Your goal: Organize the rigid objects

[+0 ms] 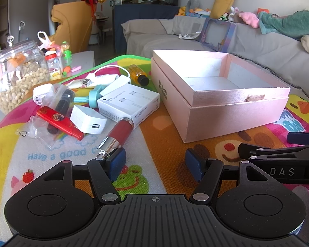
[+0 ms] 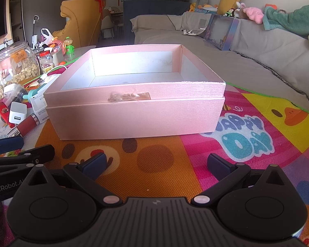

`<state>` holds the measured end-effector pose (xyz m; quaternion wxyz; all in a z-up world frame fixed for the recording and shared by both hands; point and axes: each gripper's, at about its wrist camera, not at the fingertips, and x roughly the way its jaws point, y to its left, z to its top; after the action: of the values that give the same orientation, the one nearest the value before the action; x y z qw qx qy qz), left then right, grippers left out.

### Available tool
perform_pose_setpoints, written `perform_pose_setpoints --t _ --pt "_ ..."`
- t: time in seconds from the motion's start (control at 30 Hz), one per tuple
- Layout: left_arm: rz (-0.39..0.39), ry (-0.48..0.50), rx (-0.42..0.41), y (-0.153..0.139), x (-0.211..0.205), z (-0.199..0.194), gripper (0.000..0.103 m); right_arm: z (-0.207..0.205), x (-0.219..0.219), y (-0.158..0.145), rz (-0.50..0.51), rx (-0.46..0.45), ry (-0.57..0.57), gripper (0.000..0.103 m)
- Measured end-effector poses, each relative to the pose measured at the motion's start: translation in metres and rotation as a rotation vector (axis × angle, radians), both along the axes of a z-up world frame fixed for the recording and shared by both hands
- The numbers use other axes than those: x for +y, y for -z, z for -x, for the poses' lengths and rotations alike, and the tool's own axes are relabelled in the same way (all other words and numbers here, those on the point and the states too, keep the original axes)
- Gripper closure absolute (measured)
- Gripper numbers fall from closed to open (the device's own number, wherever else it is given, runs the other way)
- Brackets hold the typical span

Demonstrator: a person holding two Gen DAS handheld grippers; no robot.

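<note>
Left wrist view: small items, including a white charger (image 1: 88, 122), red lighter (image 1: 59, 122), white cable box (image 1: 128, 104) and red tube (image 1: 117, 136), lie heaped left of the empty pink box (image 1: 222, 111) on the patterned mat (image 1: 154, 131). Left gripper (image 1: 155, 164) points downward, jaws wide, holding nothing, its left pad beside the tube. Right gripper (image 2: 157, 165) faces the box, jaws wide, empty.

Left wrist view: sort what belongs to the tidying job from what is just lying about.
Belongs to the job:
- pink box, open and empty
- white cable box
- white USB charger
- red lighter
- red and silver tube
- teal plastic piece
- small amber bottle

Just lying about:
- glass jar of nuts
- sofa
- plush toys
- yellow armchair
</note>
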<state>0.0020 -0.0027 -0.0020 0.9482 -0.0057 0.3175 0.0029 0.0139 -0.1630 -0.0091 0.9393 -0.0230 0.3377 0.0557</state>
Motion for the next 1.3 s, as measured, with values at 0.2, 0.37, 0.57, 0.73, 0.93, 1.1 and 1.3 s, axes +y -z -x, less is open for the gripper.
perform_pose_setpoints --t 0.2,0.37,0.57,0.73,0.93,1.1,1.3 --pt "0.012 0.001 -0.001 -0.003 0.001 0.002 0.034 0.0 -0.002 -0.001 0.0 0.0 0.0 0.0" --pt "0.014 0.001 -0.001 -0.003 0.003 0.002 0.034 0.0 -0.001 0.0 0.001 -0.001 0.0 0.0" --pt "0.009 0.0 -0.001 -0.003 0.003 0.002 0.034 -0.001 0.003 0.001 0.006 -0.002 0.0 0.0" --pt "-0.006 -0.002 -0.001 -0.003 0.0 0.003 0.033 0.0 -0.001 0.0 -0.007 0.001 -0.002 0.0" --pt "0.035 0.022 -0.019 -0.005 0.004 0.006 0.042 -0.007 -0.005 -0.007 0.009 0.083 -0.068 0.0" --pt "0.049 0.068 -0.063 -0.019 0.012 0.024 0.043 -0.009 -0.004 -0.009 0.018 0.099 -0.079 0.0" --pt "-0.065 0.044 -0.047 -0.039 0.036 0.007 0.063 -0.009 -0.003 -0.01 0.019 0.096 -0.125 0.0"
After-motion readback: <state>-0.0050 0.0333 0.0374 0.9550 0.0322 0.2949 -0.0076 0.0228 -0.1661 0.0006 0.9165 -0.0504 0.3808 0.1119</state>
